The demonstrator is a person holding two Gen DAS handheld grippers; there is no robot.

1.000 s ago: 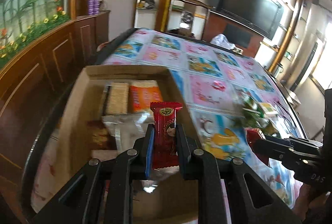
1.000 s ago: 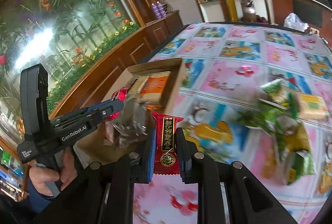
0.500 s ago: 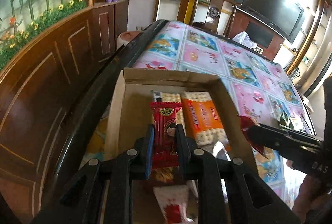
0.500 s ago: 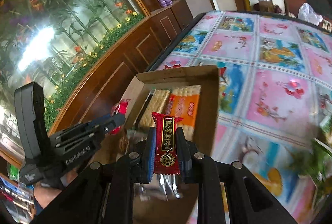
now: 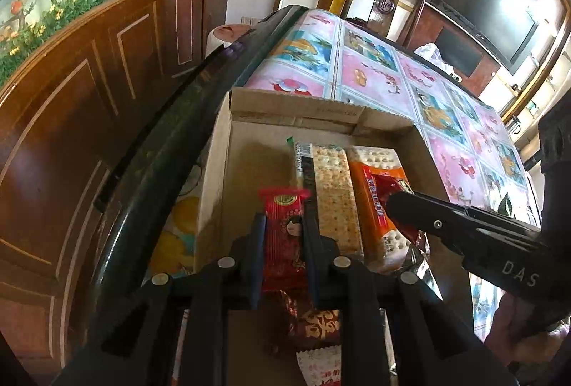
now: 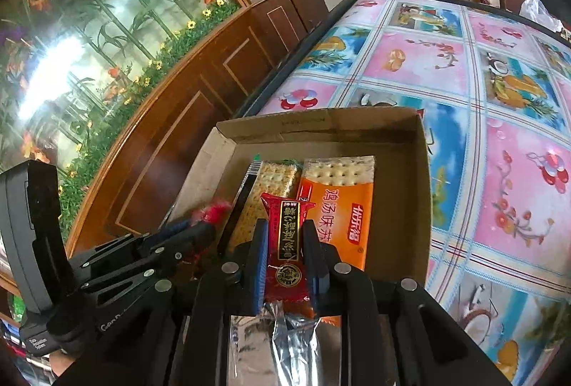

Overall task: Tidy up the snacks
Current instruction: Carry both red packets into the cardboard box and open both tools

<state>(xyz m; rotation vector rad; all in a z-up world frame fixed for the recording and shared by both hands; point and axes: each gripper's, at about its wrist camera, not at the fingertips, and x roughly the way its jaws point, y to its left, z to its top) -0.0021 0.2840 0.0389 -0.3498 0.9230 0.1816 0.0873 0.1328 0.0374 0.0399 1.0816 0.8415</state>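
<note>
Left wrist — left gripper [image 5: 283, 236] clamps red snack packet [image 5: 284, 236].

A patterned table [image 6: 499, 71] bears an open cardboard box [image 6: 321, 125].

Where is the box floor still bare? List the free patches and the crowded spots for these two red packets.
Free: the brown cardboard box has bare floor between its left wall and the clear-wrapped cracker pack, plus a strip along the far wall. Crowded: the cracker pack and the orange cracker packet fill the middle and right; the near end holds silver foil wrappers.
</note>
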